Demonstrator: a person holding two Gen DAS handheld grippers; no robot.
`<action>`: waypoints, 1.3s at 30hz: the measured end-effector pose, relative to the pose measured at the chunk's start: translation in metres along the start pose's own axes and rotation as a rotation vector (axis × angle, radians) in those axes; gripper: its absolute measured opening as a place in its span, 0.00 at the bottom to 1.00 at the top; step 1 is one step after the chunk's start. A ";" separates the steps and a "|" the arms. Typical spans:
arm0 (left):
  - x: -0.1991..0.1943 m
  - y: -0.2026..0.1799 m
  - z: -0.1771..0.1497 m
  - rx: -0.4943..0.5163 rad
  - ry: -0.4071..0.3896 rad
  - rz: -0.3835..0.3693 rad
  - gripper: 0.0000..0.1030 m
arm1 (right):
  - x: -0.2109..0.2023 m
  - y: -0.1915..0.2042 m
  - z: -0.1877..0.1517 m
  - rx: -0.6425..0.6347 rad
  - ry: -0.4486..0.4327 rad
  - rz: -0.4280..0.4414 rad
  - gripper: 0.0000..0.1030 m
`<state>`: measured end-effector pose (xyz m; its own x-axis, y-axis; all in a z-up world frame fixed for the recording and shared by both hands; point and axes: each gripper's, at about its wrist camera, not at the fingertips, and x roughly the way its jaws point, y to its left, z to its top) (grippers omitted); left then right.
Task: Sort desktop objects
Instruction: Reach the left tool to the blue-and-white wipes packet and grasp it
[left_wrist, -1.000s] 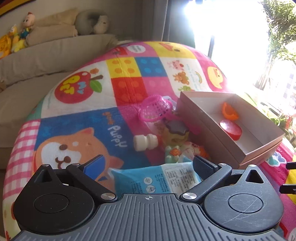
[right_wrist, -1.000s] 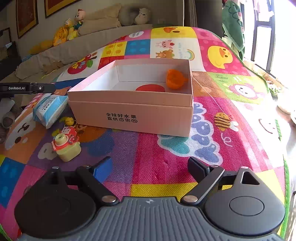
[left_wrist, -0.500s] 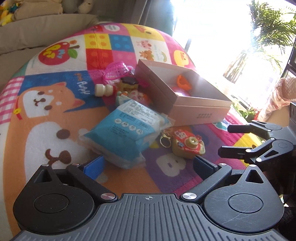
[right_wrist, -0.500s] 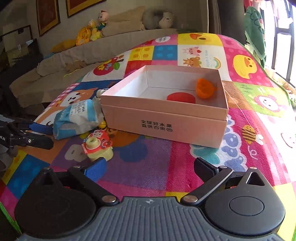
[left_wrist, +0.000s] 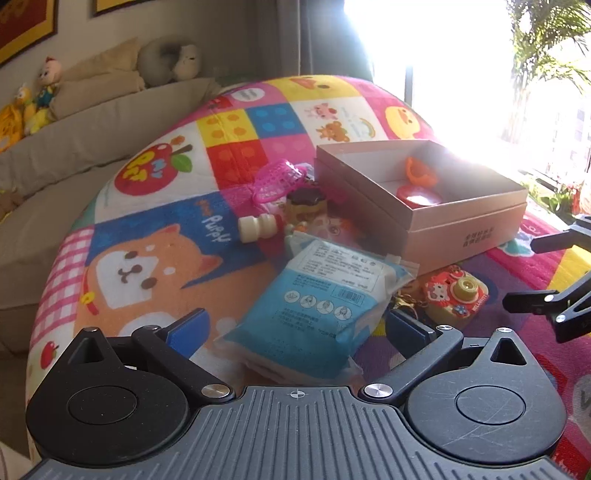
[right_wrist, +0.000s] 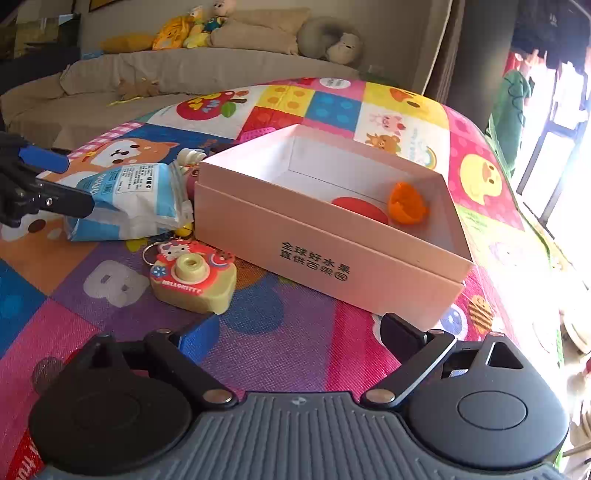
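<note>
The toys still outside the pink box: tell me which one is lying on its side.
The small white bottle lies on its side on the mat, cap end pointing away from the box. The yellow toy camera and brown-lidded jar both sit upright.

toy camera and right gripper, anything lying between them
Nothing: in the right wrist view only bare mat lies between the toy camera and the right gripper.

Window side (left_wrist: 480, 74) lost in glare
</note>
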<state>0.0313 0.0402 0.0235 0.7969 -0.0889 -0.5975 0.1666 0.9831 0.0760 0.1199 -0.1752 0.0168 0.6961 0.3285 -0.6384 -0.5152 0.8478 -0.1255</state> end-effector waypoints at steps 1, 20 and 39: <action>0.005 -0.002 0.001 0.015 0.002 0.003 1.00 | -0.002 -0.008 -0.002 0.032 0.006 0.013 0.93; -0.019 -0.012 -0.024 -0.174 0.035 0.110 0.66 | 0.001 -0.018 -0.008 0.103 0.048 0.089 1.00; -0.019 -0.003 -0.032 -0.253 0.044 0.116 0.87 | 0.022 0.049 0.026 0.004 0.013 0.203 0.54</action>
<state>-0.0028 0.0443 0.0088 0.7754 0.0277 -0.6309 -0.0788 0.9955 -0.0531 0.1226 -0.1153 0.0166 0.5714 0.4875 -0.6601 -0.6425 0.7662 0.0097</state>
